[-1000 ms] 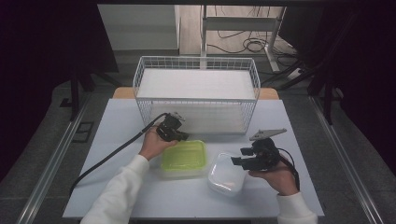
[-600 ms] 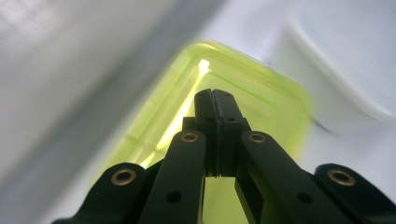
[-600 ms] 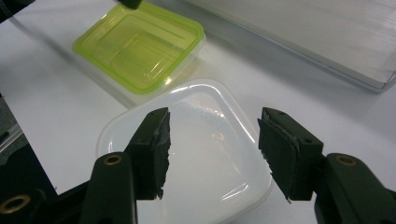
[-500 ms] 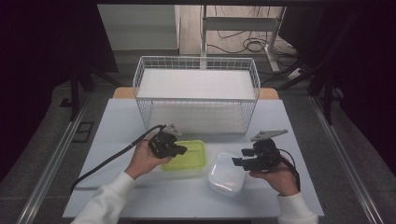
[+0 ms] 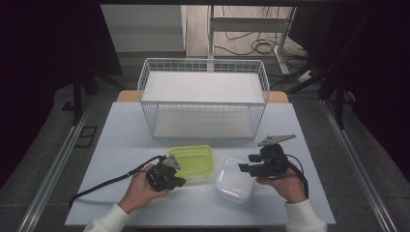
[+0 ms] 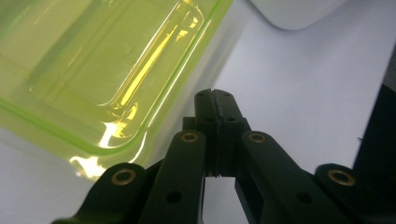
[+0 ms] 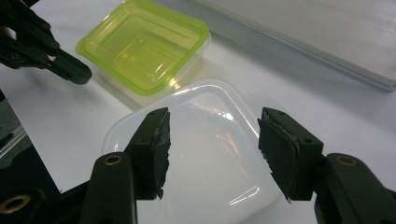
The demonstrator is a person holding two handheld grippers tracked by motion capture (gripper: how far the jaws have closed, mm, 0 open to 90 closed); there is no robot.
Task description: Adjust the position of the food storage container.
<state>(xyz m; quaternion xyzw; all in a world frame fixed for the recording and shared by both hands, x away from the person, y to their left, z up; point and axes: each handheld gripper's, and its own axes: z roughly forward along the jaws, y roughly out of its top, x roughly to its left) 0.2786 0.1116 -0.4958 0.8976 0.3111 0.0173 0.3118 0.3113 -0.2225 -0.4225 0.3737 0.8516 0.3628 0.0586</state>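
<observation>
Left gripper (image 5: pixel 178 182) sits nearest the person, jaws pressed together with nothing between them; its tip hovers just beside the near-left corner of the green container (image 6: pixel 93 70), apart from it as far as the left gripper view shows; right gripper (image 7: pixel 212 149) has jaws spread wide, holding nothing, poised over the clear container (image 7: pixel 205 154), which lies directly ahead of and below it; judgement: neither container is picked up yet, so the work looks early, at the approach stage; both containers sit side by side on the white table (image 5: pixel 309 145), green one to the left of the clear one, edges close or touching, cannot tell which; farther off, beyond both containers, stands the wire basket (image 5: pixel 203 65), with no container in it; likely remaining: grasp, lift, transfer; destination is a guess.
</observation>
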